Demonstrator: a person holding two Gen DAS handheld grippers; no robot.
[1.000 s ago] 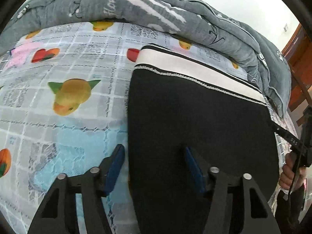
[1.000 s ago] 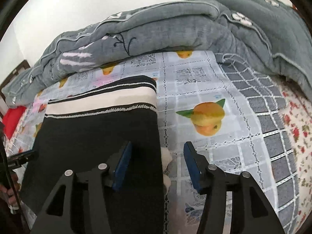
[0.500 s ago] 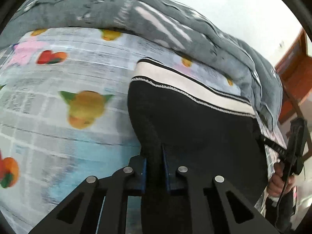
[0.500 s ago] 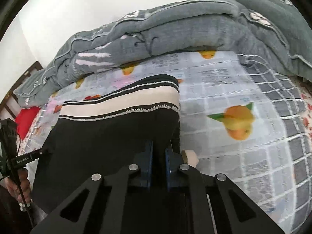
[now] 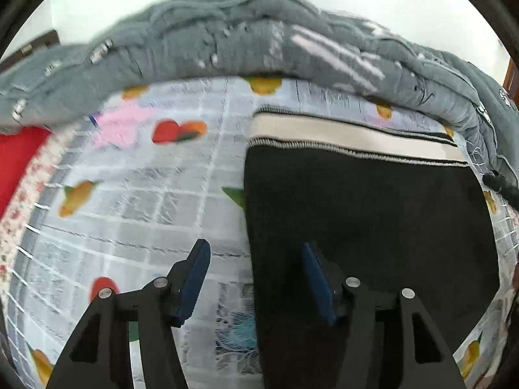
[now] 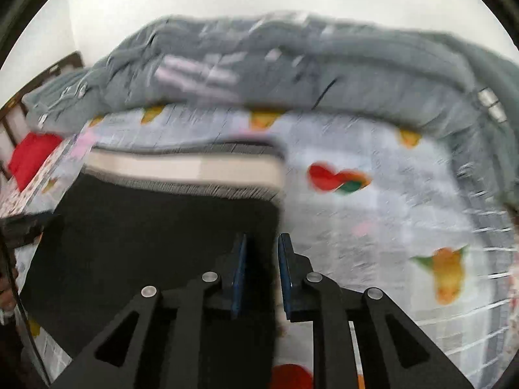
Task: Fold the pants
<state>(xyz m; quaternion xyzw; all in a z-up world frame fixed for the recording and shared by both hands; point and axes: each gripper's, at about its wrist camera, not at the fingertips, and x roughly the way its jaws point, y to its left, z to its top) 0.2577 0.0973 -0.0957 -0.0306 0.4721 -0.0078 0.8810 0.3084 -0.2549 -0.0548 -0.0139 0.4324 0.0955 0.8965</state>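
Note:
Black pants [image 5: 366,227] with a cream and black striped waistband [image 5: 350,134] lie folded flat on the bed. My left gripper [image 5: 254,262] is open over their left edge: one finger over the sheet, the other over the black cloth. In the right wrist view the pants [image 6: 155,227] fill the lower left, waistband [image 6: 181,167] at the far side. My right gripper [image 6: 262,249] straddles their right edge with a narrow gap between the blue pads; this view is blurred.
A fruit-print grid bedsheet [image 5: 146,201] covers the bed. A bunched grey quilt [image 5: 259,39] lies along the far side. A red pillow [image 5: 16,155] sits at the left edge. A wooden headboard [image 6: 39,87] shows at the far left.
Both grippers were shut on the near pants edge half a second ago. The left has now opened wide and the right has parted slightly. The pants lie flat, shifted on the bed.

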